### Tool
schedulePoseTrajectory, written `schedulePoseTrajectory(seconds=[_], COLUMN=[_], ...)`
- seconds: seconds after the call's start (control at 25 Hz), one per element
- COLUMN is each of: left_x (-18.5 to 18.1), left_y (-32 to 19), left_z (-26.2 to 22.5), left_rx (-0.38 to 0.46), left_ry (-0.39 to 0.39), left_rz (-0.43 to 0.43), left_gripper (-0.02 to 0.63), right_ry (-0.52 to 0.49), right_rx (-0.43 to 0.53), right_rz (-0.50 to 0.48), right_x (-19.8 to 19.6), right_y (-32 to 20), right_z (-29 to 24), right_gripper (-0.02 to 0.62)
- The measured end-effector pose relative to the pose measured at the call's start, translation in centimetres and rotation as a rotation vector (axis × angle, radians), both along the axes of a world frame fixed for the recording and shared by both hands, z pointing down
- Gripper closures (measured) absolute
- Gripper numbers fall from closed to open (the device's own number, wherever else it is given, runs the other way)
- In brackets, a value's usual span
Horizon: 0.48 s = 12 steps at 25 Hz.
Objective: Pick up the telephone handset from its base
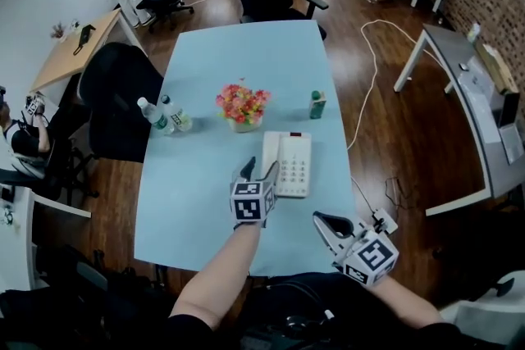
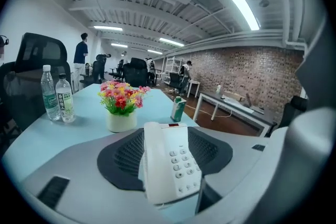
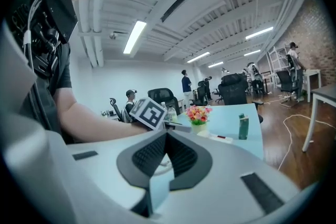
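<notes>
Fingers (image 3: 152, 155) of the right gripper (image 1: 321, 220) are pressed together, empty, over the counter's (image 1: 205, 201) near corner. Ahead, the left gripper's (image 1: 257, 173) fingers stand spread at the near end of the white phone (image 1: 295, 168), whose handset (image 1: 271, 164) lies on its base. Beyond stand flowers (image 1: 242, 106), a green carton (image 1: 317, 104) and two bottles (image 1: 164, 117).

Left tool (image 1: 257, 170) jaws apart, right tool (image 1: 321, 219) jaws together

handset (image 1: 271, 150): near end covered by the left gripper (image 1: 258, 170) in the head view
keypad (image 2: 184, 161): markings too small to read
bottles (image 2: 65, 99): label print too small to read
</notes>
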<state>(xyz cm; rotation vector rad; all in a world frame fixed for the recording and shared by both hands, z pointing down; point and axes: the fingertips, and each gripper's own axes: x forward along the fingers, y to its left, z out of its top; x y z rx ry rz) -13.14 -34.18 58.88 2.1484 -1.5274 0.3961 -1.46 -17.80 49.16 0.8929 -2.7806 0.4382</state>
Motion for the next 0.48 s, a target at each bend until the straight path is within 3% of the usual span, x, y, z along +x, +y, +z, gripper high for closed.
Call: schedulePoseTrajectory(seconds=[0.2,0.48], left_x=[0.3,0.4], left_y=[-6.0,-9.7], left_z=[5.7,9.5], left_rx=[-0.125,-0.183], left_ry=[-0.095,-0.207], left_rz=[-0.033,-0.065], left_gripper=[0.318,0.318], right_ry=[-0.004,0.009], right_rx=[-0.012,-0.063], right_rz=[-0.014,0.006], right_x=[1.6,4.3], right_y=[-2.3,-3.2], right_z=[0.5,2.7], right_gripper=[0.578,0.578])
